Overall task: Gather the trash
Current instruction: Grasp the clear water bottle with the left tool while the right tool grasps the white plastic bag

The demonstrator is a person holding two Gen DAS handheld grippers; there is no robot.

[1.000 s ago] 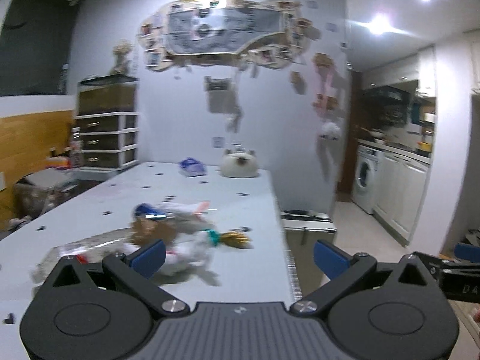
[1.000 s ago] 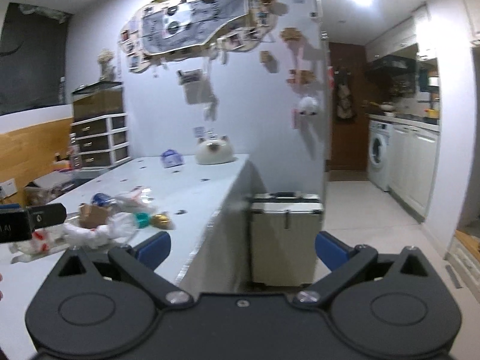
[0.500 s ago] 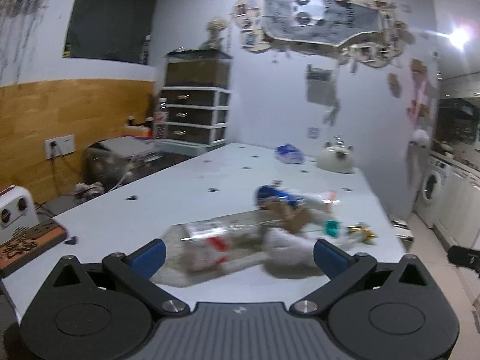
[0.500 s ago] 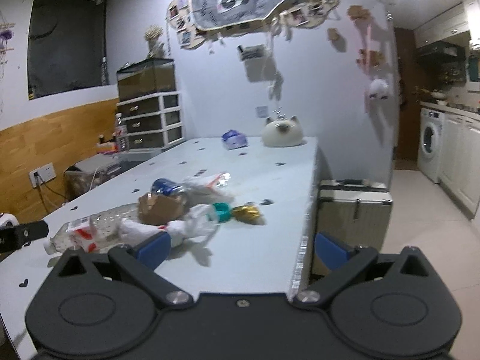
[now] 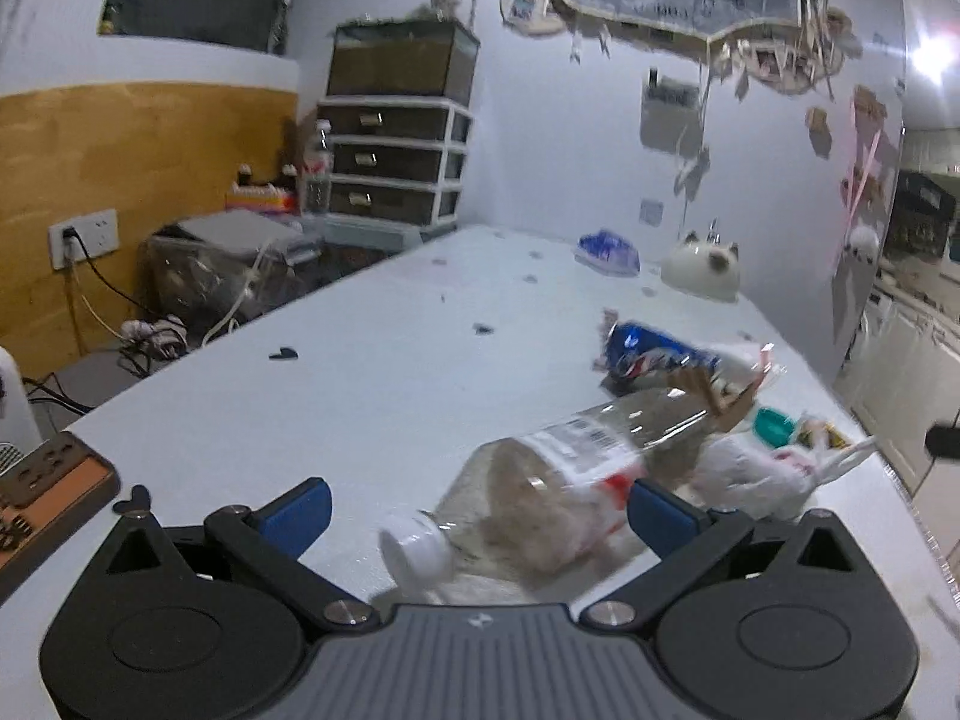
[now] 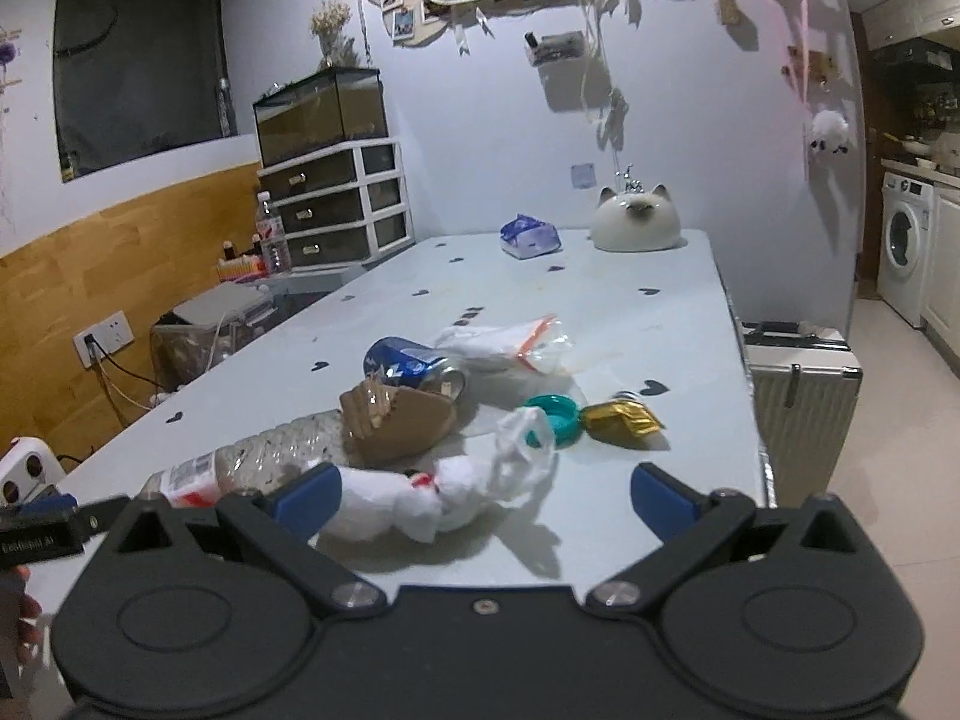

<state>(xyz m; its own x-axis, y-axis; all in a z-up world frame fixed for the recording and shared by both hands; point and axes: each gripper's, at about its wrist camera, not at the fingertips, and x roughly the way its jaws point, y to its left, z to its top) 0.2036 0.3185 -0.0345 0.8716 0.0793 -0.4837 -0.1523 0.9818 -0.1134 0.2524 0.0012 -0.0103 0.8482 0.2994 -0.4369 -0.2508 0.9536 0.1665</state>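
Both tongs swung in from room-facing views onto the trash pile. Left tongs spread, plastic bottle lying between the pads, cap nearest. Right tongs spread over white crumpled bag on tabletop. Grasp looks imminent; nothing collected yet.

bottle label: barcode visible, digits too blurred to read
blue can: print unreadable
left tongs side plate: lettering illegible
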